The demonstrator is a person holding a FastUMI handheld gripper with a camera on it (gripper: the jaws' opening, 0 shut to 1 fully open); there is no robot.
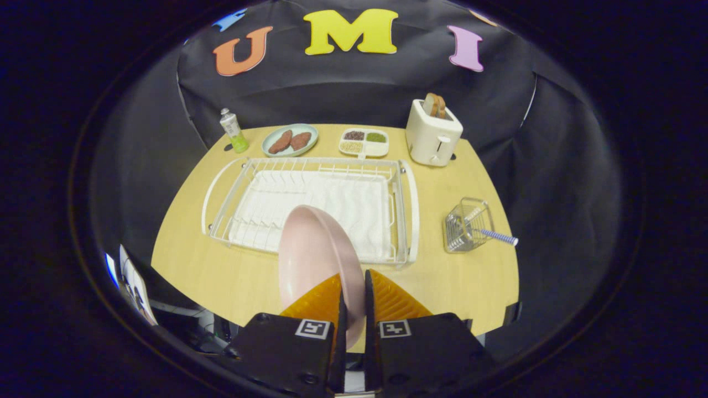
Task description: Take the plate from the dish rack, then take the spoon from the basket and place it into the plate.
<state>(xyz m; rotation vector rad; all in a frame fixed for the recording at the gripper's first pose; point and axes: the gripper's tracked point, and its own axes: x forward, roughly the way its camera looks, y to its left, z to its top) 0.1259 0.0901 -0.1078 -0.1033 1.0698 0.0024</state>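
My gripper (pixel 354 284) is shut on the rim of a pale pink plate (pixel 315 251), whose edge is pinched between the two orange fingers (pixel 318 301). The plate stands on edge, held up above the near side of the white wire dish rack (pixel 409 221), and it hides part of the rack's front rail. To the right of the rack sits a small wire basket (pixel 466 225), tipped on its side. A spoon with a blue-and-white striped handle (pixel 499 236) sticks out of the basket toward the right.
The wooden table (pixel 442 276) carries a white toaster (pixel 432 135) with toast at the back right, a divided dish of grains (pixel 364 142), a green plate with two brown pieces (pixel 290 140) and a small green bottle (pixel 233 131). A white cloth lines the rack.
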